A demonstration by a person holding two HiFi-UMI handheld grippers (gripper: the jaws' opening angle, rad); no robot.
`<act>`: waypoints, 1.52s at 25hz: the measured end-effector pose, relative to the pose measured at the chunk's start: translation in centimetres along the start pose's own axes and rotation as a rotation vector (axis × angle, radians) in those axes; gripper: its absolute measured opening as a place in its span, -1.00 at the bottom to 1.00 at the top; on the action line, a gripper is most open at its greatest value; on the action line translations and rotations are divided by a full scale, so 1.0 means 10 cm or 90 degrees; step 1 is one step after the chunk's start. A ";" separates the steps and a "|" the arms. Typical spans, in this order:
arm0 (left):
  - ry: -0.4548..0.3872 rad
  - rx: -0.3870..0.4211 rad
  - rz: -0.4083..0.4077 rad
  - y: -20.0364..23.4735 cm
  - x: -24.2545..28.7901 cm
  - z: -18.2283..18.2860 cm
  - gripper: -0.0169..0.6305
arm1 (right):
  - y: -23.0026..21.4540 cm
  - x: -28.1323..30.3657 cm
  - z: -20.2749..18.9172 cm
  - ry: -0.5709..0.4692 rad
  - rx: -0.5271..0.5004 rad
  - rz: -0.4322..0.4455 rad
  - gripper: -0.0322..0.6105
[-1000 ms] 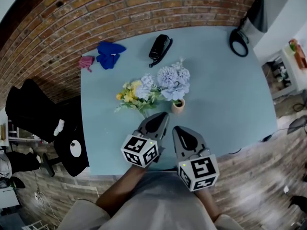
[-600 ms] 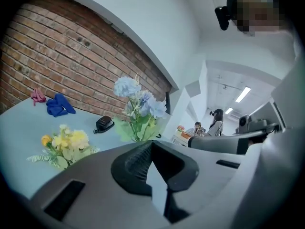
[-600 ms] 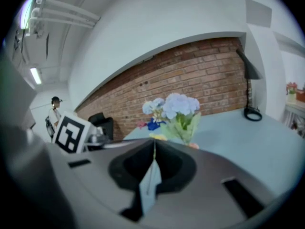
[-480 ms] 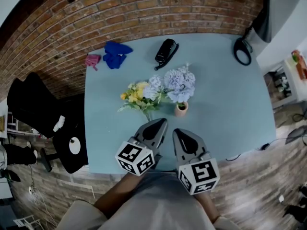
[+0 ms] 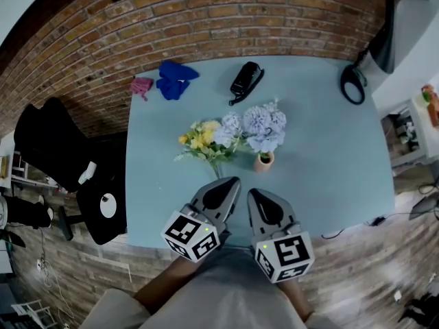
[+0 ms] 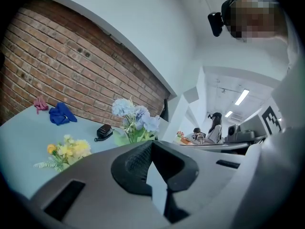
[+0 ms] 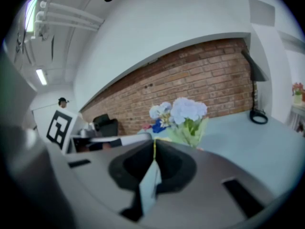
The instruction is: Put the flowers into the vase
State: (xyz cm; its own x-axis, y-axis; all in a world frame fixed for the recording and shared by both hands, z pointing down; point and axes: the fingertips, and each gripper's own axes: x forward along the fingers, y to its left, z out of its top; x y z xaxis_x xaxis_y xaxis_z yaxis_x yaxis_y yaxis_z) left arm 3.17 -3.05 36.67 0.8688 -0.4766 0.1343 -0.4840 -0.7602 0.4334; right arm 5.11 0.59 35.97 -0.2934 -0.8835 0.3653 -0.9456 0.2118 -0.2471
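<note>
We find left gripper (image 5: 230,183) and right gripper (image 5: 253,194) clamped on nothing; yellow bouquet (image 5: 202,140) lies at vase's (image 5: 264,161) ten o'clock; we judge stem pickup next

The left gripper (image 6: 151,146) fills the lower half of the frame, its two jaws pressed together with nothing between them. Just above it, at the centre, a bunch of pale blue flowers (image 6: 135,117) stands upright, its stems dropping out of sight behind the gripper. At the lower left, yellow flowers (image 6: 69,150) lie on the light blue table (image 6: 24,132). Farther back on the table are a black device (image 6: 104,131), a blue cloth (image 6: 60,113) and a pink cloth (image 6: 40,103), in front of the brick wall (image 6: 62,61).
</note>
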 end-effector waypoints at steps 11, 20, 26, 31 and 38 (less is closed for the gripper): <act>-0.009 -0.014 0.006 0.03 -0.07 0.05 -0.90 | -0.03 0.04 -0.01 0.003 0.006 -0.002 -0.83; -0.021 -0.037 0.031 0.18 -0.18 0.03 -0.89 | -0.01 0.13 -0.08 0.016 0.005 0.004 -0.83; -0.021 -0.049 0.074 0.34 -0.32 -0.01 -0.89 | 0.08 0.27 -0.13 0.030 0.006 0.018 -0.82; -0.009 -0.014 0.116 0.48 -0.46 0.09 -0.89 | 0.24 0.44 -0.14 0.038 0.007 0.014 -0.82; 0.003 0.021 0.140 0.77 -0.64 0.15 -0.89 | 0.41 0.69 -0.25 0.057 0.002 -0.023 -0.82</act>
State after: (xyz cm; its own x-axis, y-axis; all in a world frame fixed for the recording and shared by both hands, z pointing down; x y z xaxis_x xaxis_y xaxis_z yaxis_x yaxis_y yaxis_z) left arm -6.29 -6.45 37.81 0.7425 -0.6303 0.2267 -0.6648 -0.6523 0.3640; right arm -1.10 -3.64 39.72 -0.2704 -0.8496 0.4528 -0.9555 0.1791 -0.2346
